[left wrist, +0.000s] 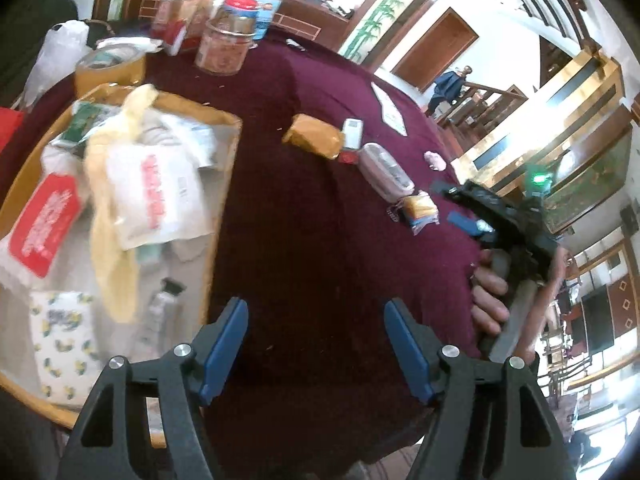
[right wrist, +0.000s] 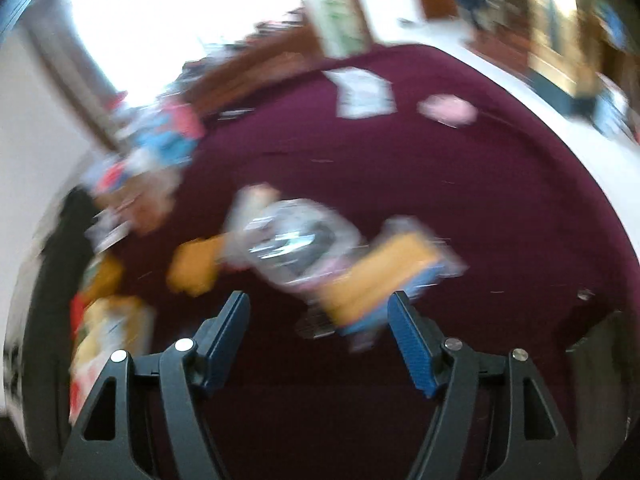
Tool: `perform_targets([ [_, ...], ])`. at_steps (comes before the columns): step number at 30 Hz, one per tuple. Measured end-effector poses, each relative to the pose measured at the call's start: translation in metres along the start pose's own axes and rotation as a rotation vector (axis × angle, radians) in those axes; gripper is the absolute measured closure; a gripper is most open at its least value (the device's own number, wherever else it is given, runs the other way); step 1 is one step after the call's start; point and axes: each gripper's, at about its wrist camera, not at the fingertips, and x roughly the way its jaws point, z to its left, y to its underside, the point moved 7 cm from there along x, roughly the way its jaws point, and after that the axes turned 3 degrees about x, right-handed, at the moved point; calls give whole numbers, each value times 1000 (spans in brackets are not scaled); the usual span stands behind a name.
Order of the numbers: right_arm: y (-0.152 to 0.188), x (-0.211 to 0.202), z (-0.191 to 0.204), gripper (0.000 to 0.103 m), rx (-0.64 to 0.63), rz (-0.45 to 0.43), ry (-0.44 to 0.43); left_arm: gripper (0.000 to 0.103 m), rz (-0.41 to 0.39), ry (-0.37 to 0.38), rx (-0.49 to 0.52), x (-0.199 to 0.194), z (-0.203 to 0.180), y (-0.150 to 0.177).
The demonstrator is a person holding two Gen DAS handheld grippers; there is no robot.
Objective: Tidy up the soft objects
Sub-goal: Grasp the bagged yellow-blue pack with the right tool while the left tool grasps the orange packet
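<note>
My left gripper [left wrist: 316, 308] stands open over bare maroon tablecloth [left wrist: 288, 240], nothing between its blue pads. Beside it on the left is a shallow cardboard tray [left wrist: 230, 128] filled with soft packets and bags, among them a white bag with red print [left wrist: 156, 196] and a yellow bag [left wrist: 108, 248]. On the cloth lie an orange packet [left wrist: 314, 140], a clear pink pouch [left wrist: 386, 172] and a small yellow-and-blue packet [left wrist: 420, 208]. My right gripper [right wrist: 318, 308] is open and empty, just short of that yellow-and-blue packet [right wrist: 384, 280]; this view is blurred.
A jar [left wrist: 224, 46], a tape roll [left wrist: 110, 66] and boxes crowd the table's far left. A white card [left wrist: 390, 110], a small white device [left wrist: 353, 132] and a pink lump [left wrist: 435, 160] lie near the far edge. A hand [left wrist: 490, 292] holds the right gripper at the table's right edge.
</note>
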Motion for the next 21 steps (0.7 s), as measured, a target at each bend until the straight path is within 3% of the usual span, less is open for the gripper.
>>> perform_targets([
  [2, -6, 17, -20, 33, 80, 41, 39, 29, 0, -7, 1, 6, -8, -4],
  [5, -12, 37, -28, 33, 96, 60, 100, 29, 16, -4, 8, 16, -19, -9],
  [8, -21, 54, -28, 33, 126, 72, 100, 29, 26, -18, 14, 25, -26, -16],
  [15, -20, 59, -22, 26, 119, -20, 75, 29, 47, -52, 8, 50, -40, -41],
  [18, -21, 55, -32, 37, 165, -5, 39, 29, 55, -75, 17, 65, -48, -58],
  [21, -20, 56, -30, 37, 152, -5, 41, 29, 68, -87, 1, 83, -56, -77],
])
